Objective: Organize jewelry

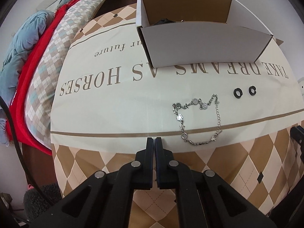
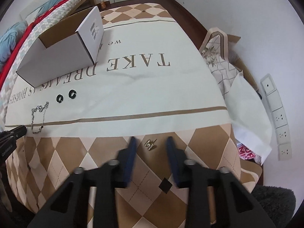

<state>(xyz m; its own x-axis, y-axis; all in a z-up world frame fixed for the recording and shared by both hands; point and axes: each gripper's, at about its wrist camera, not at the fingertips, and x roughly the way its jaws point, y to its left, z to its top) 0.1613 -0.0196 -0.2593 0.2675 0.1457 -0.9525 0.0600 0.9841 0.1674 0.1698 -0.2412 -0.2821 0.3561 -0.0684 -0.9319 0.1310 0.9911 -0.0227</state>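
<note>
Upside-down, "TAKE DREAMS AS HORSES" crosses the tablecloth (image 1: 117,102) beneath the box (image 1: 205,43).

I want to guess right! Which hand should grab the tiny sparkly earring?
The right one, probably. The right gripper is open with the small earring lying between its fingers. The left gripper is shut, off near the silver bracelet.
</note>
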